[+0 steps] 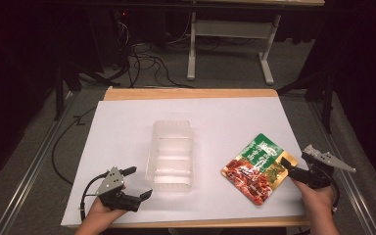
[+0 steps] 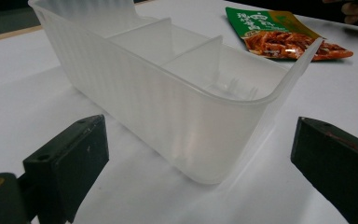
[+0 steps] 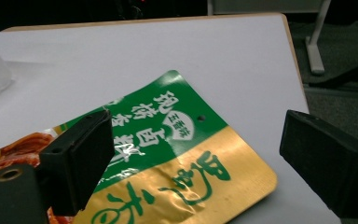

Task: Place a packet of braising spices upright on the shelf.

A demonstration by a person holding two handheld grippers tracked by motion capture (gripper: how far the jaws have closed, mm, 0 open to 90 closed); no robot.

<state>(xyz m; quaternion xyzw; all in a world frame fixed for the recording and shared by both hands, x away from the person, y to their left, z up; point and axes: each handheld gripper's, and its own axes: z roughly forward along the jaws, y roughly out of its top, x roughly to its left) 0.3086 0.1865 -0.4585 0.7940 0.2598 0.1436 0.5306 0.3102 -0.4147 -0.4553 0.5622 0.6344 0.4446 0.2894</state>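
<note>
- The flat foil snack pouch (image 1: 257,169), green and gold with a red food photo, lies at the lower right of the high view on the white table cover (image 1: 127,127), well apart from the clear plastic container.
- That clear, ribbed, three-compartment plastic container (image 1: 171,155) stands in the middle of the high view; in the left gripper view its compartments look empty.
- The right gripper (image 1: 293,172) sits at the pouch's gold corner in the lower right of the high view. In the right gripper view its black jaws stand wide, one over the pouch's green part and the other out over the table past the gold edge; the pads press on nothing.
- The left gripper (image 1: 138,182), in the lower left of the high view, faces the container's near end with jaws wide and nothing between them.
- My reading: the pouch is likely meant for the container. Nothing is packed yet; the grasp, lift and placing all remain.
</note>
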